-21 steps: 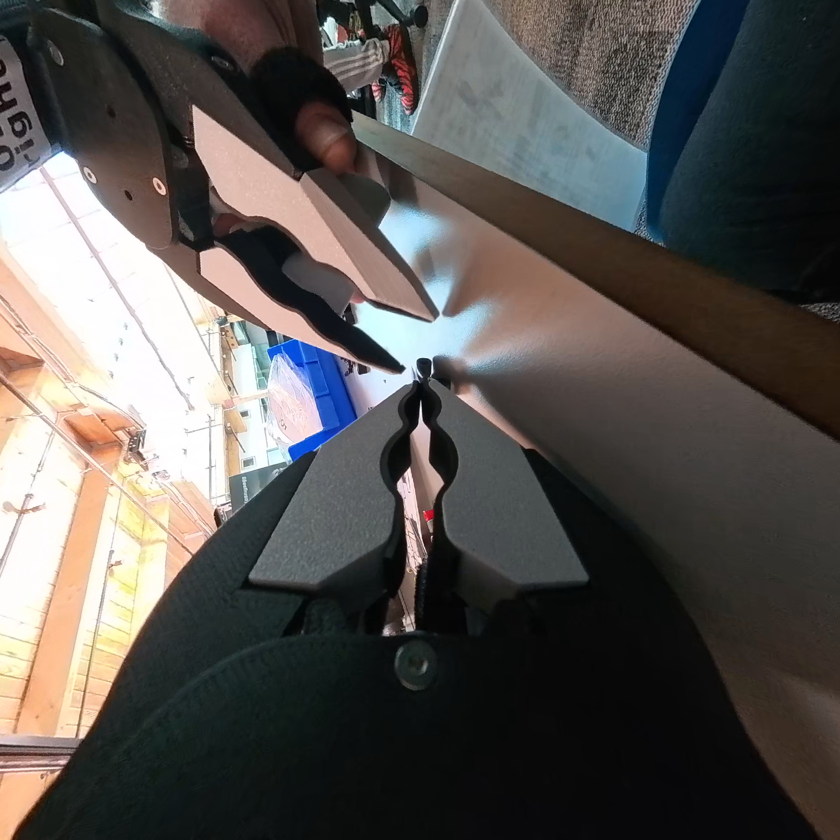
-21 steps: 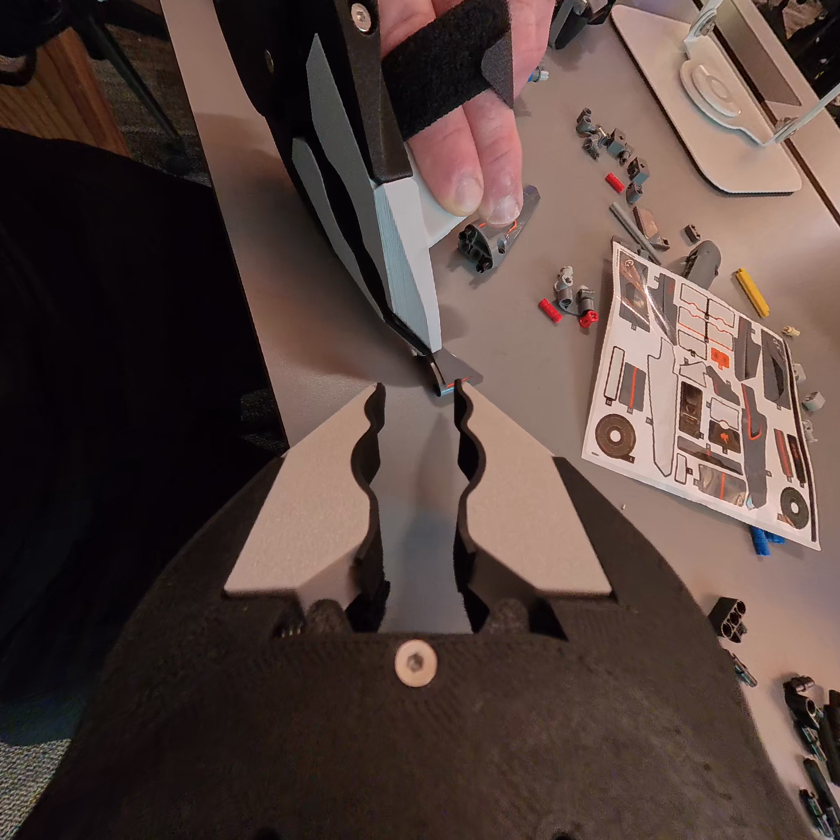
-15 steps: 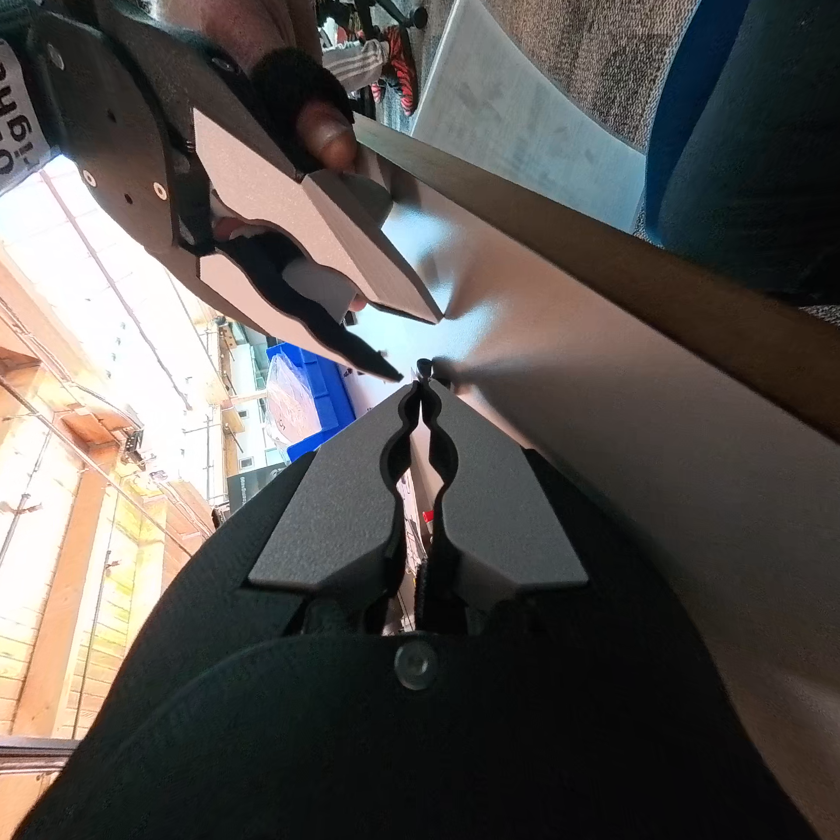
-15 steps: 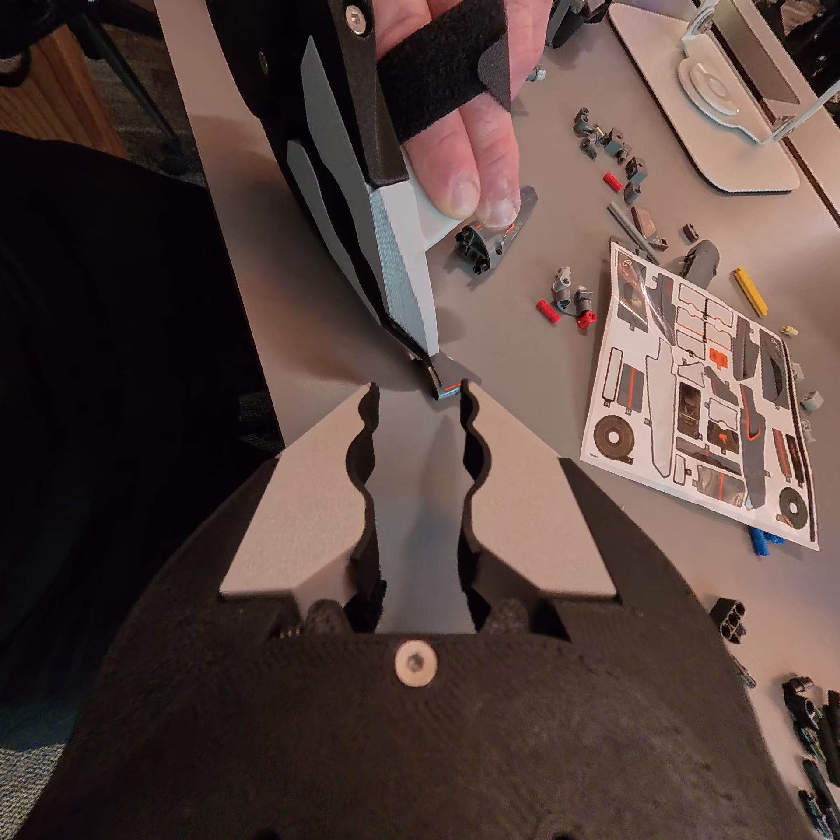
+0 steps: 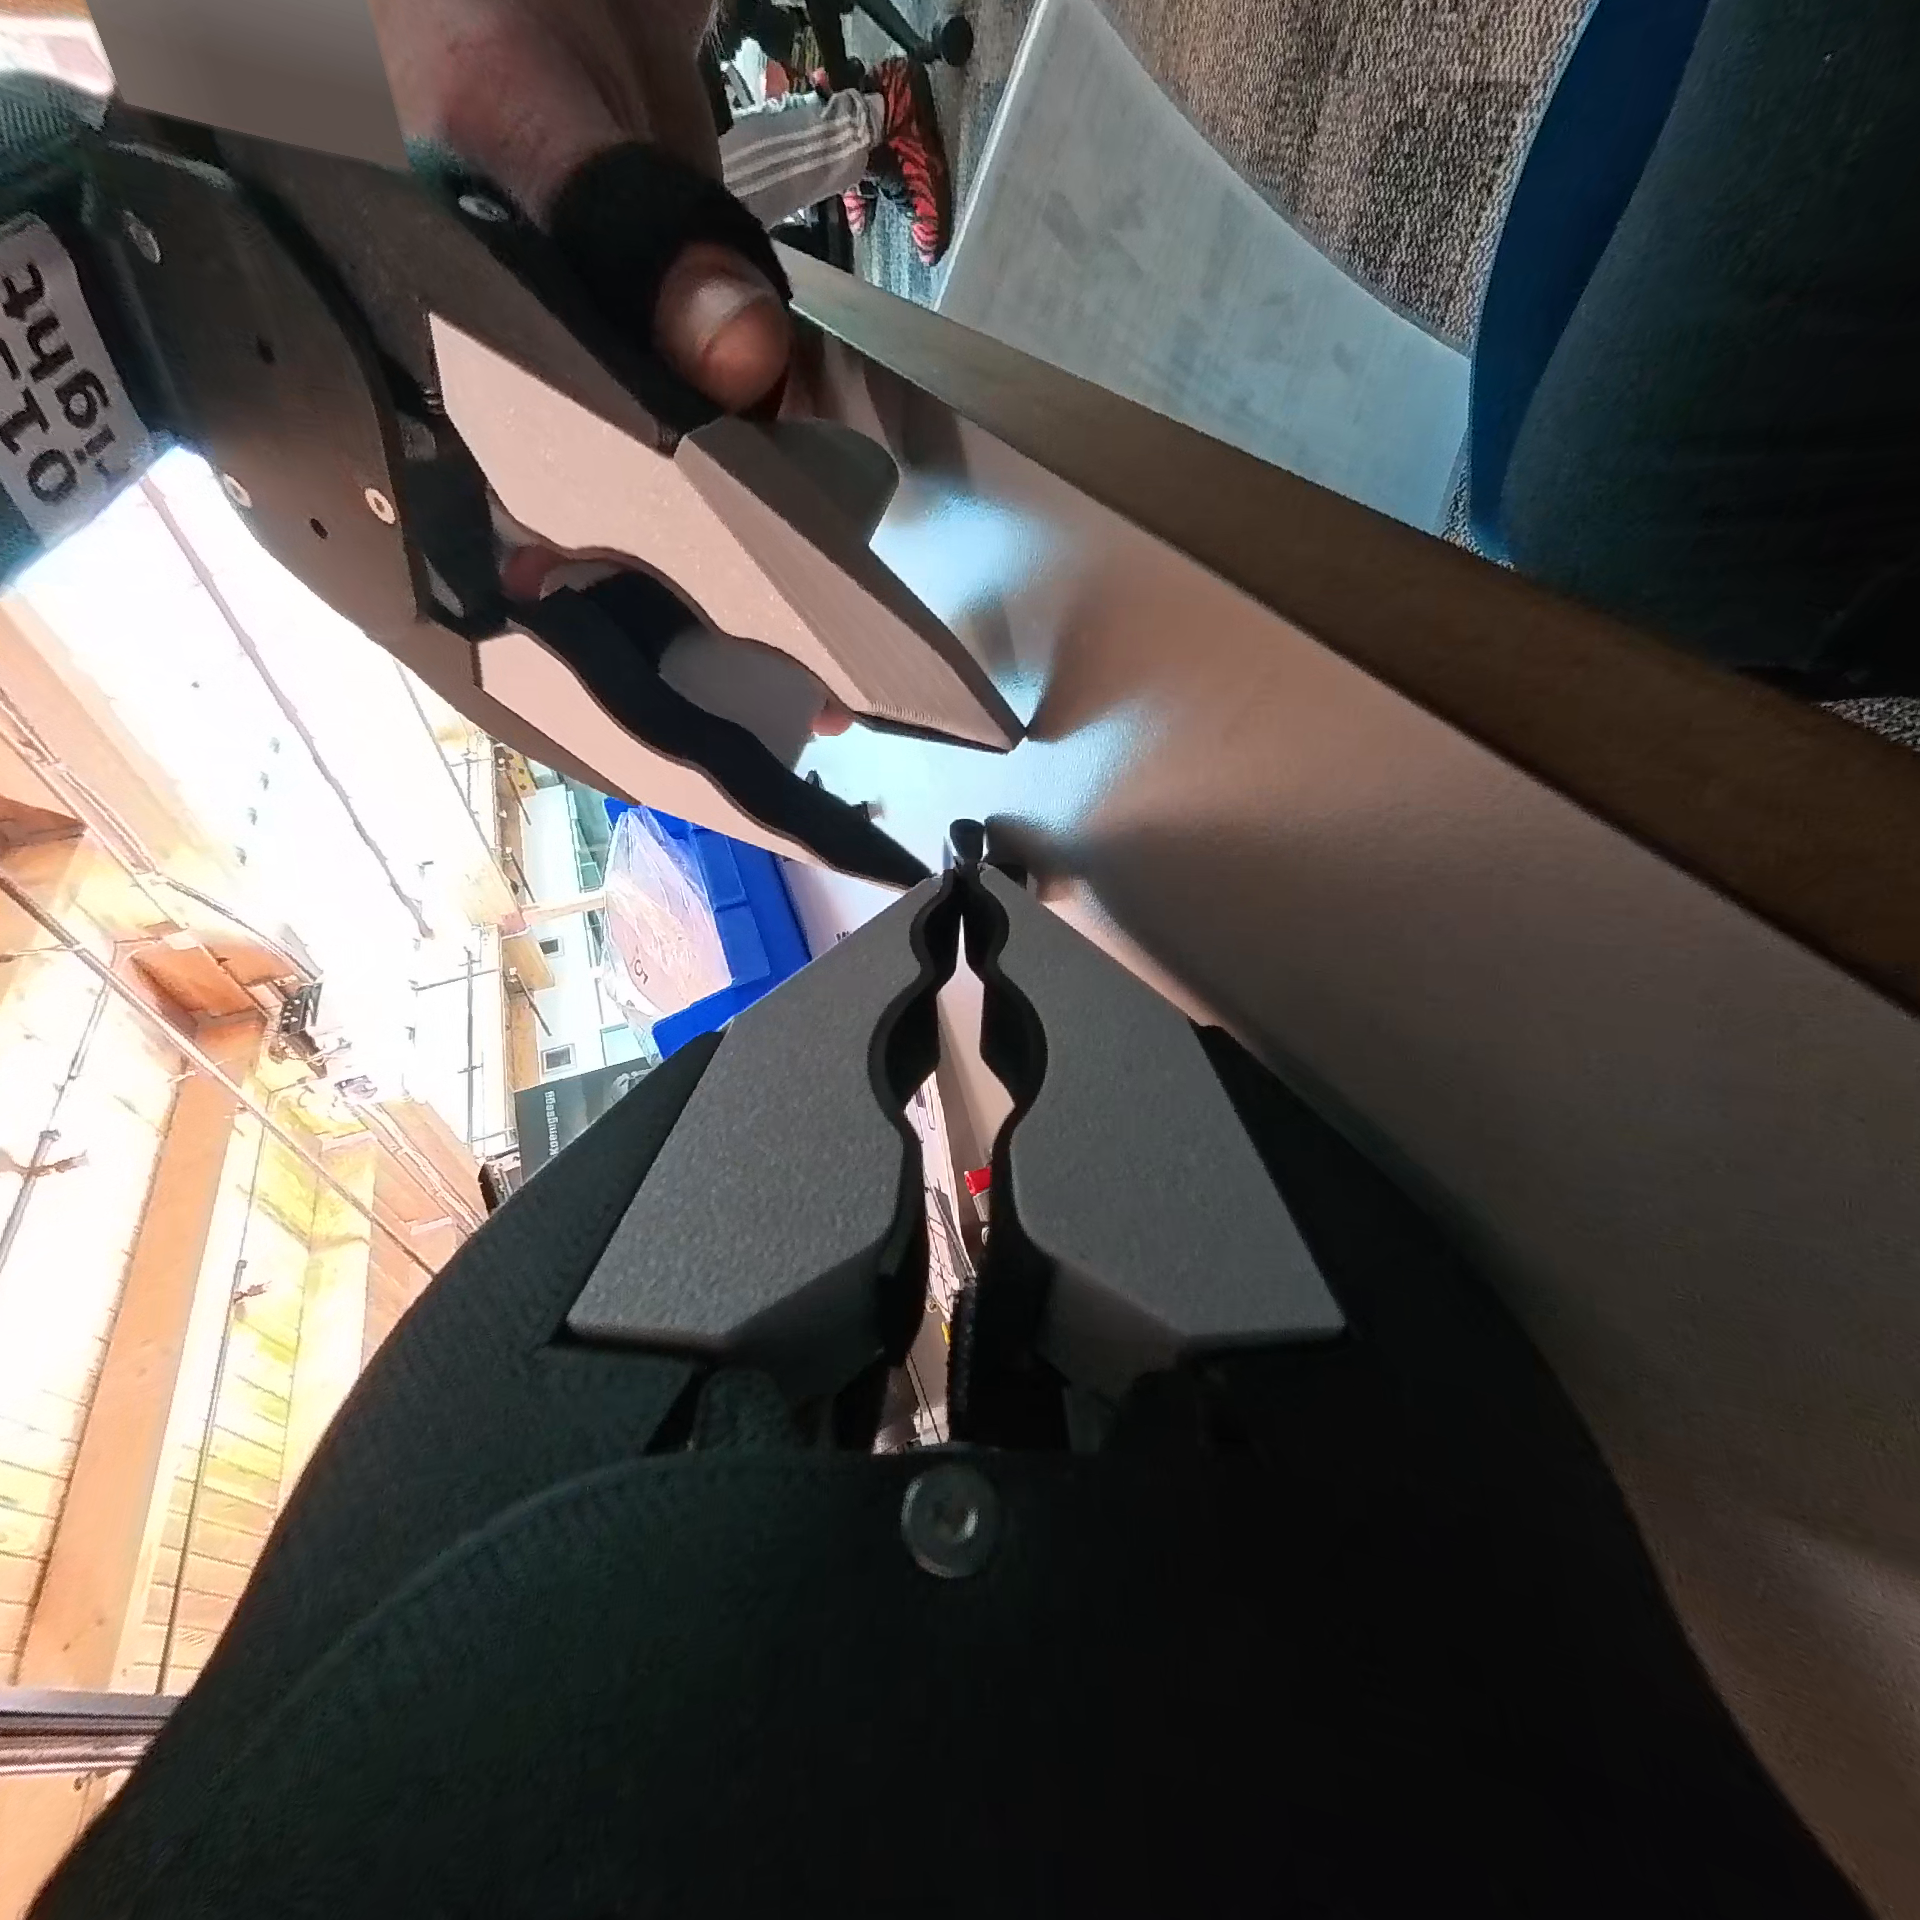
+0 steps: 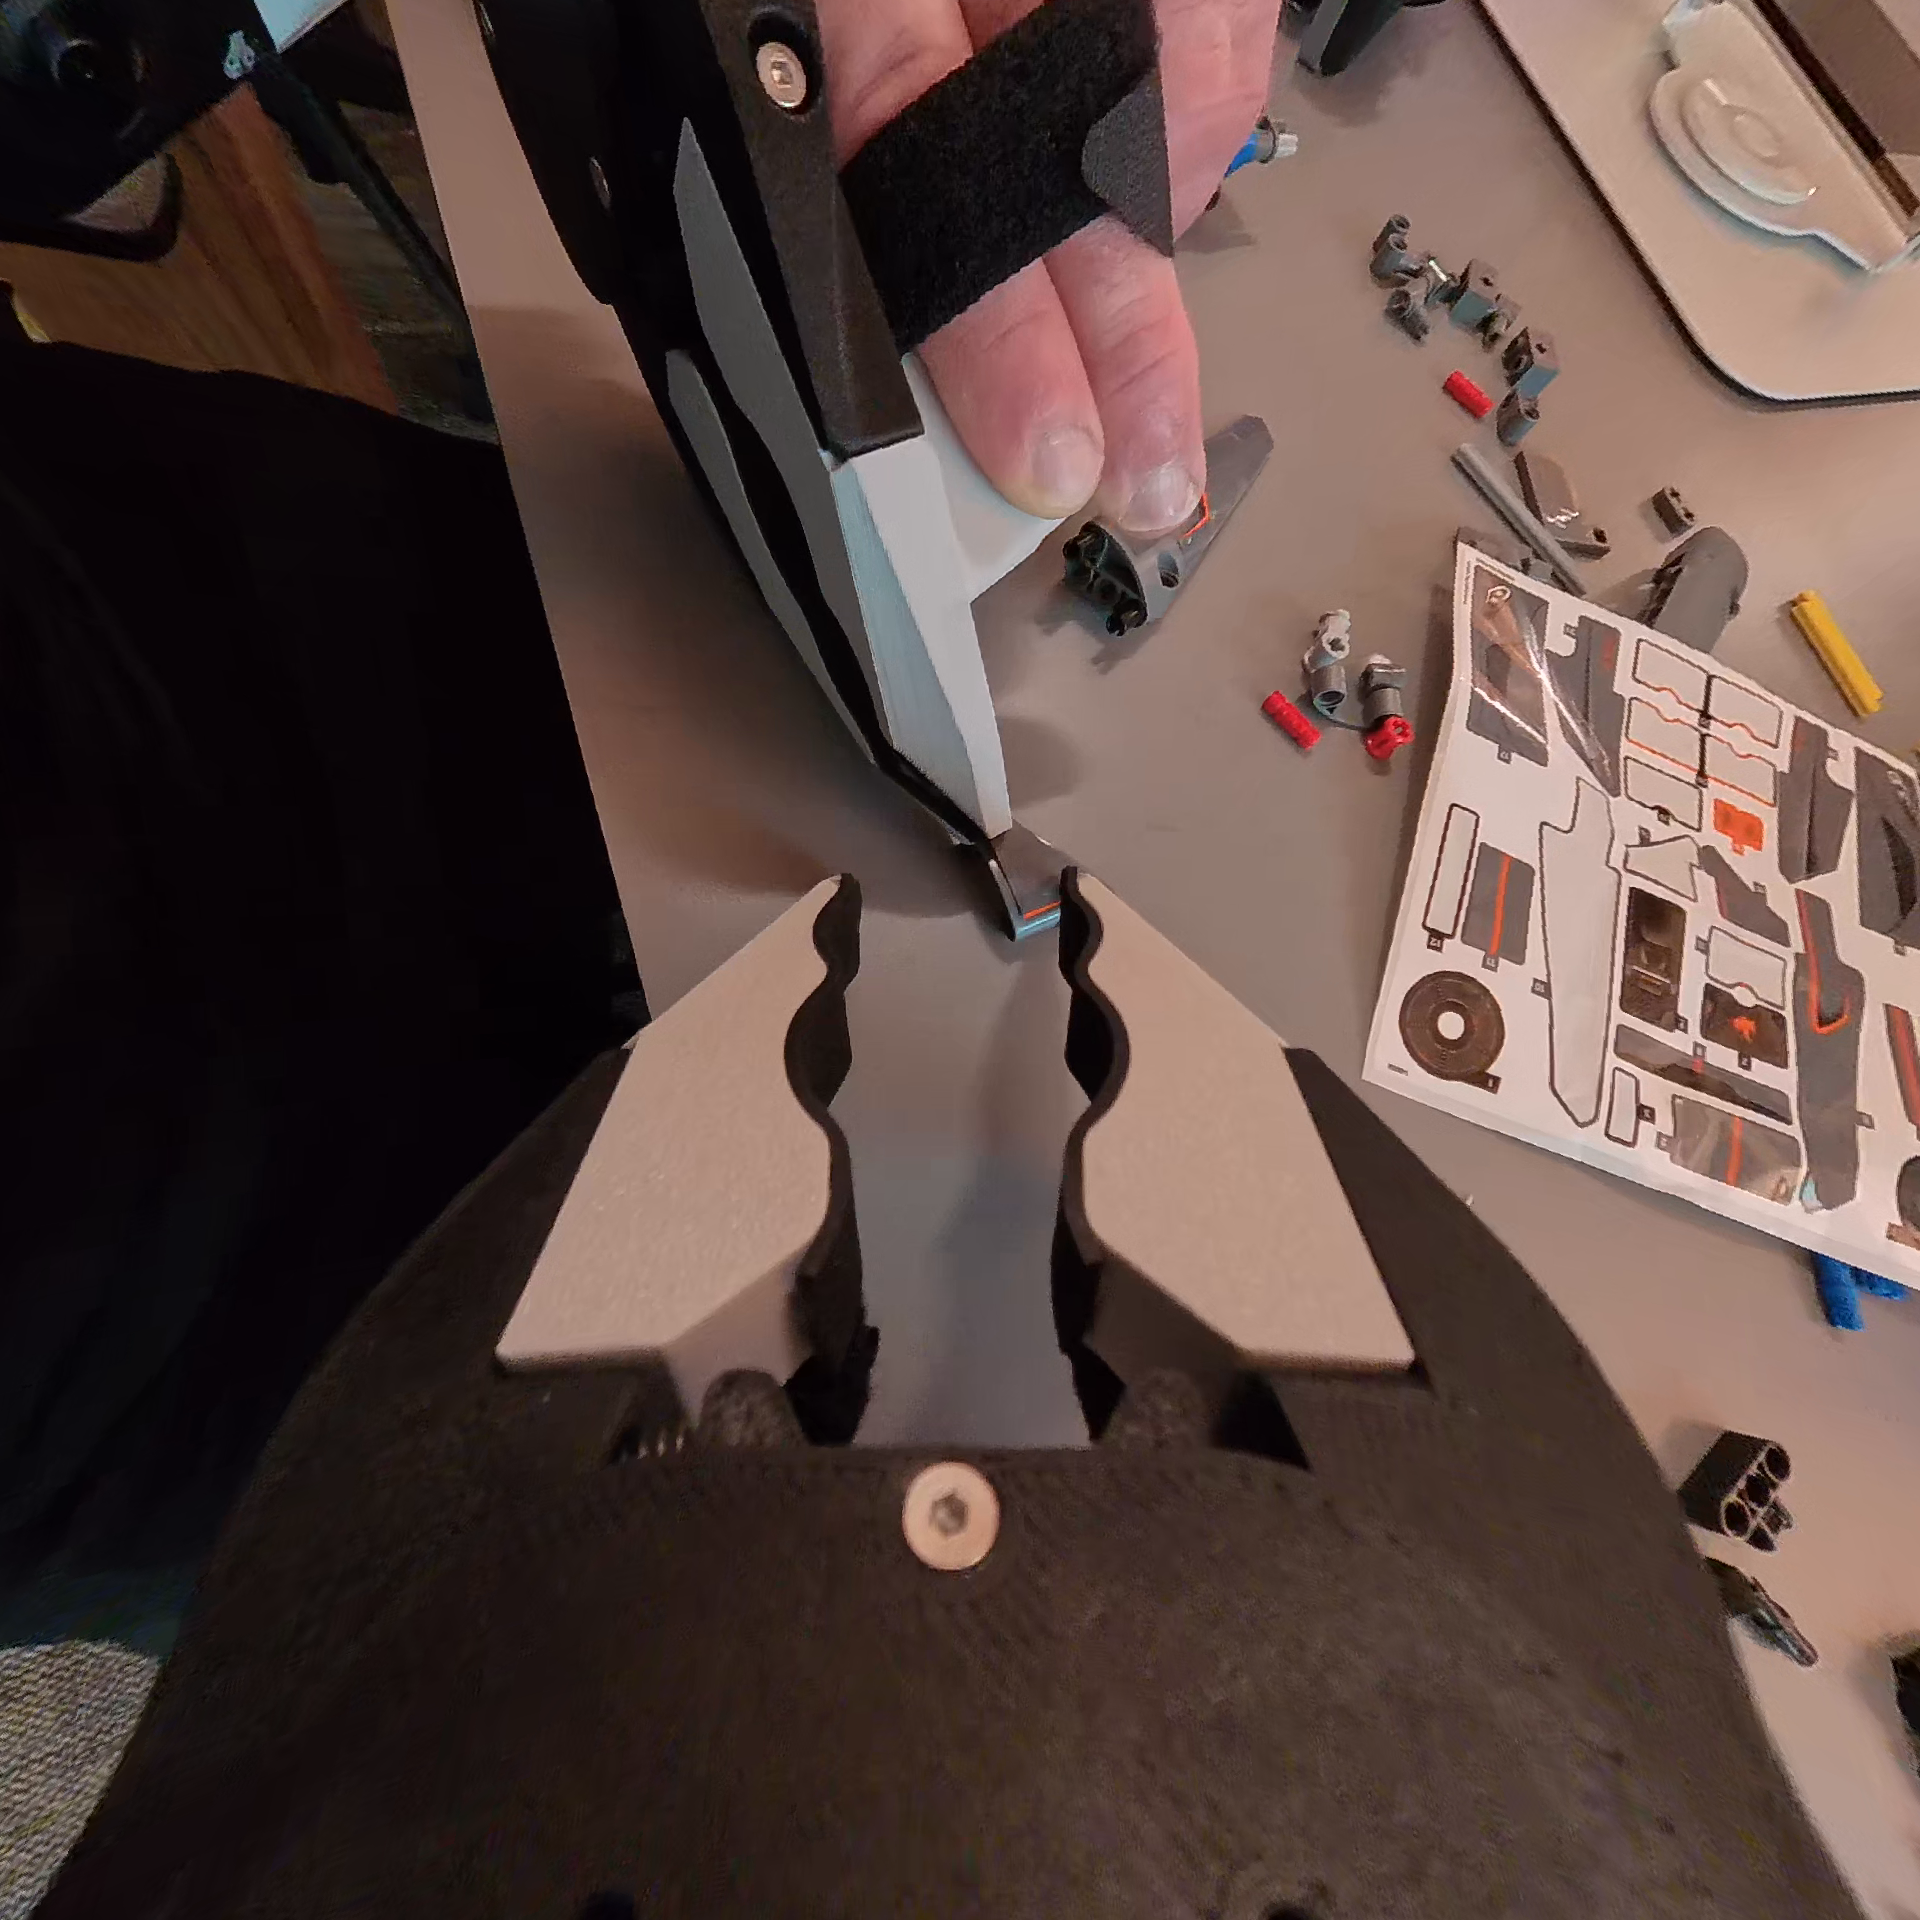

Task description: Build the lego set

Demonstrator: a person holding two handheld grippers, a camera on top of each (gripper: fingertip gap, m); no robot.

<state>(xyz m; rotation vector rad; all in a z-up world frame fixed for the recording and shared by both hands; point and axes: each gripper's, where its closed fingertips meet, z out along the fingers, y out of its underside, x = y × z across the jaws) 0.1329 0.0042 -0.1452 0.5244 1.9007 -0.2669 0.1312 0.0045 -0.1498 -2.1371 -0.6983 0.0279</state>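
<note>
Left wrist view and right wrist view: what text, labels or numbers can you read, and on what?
White label on right claw body: legible, not quoted here.
Dark sign in background: small sideways print, not quoted.
Sticker sheet: tiny codes, too small.
Lego piece in left claw: orange stripe, no writing seen.

One sticker sheet (image 6: pixel 1662 914); one yellow axle (image 6: pixel 1835 652) (alone); two claws.
</note>
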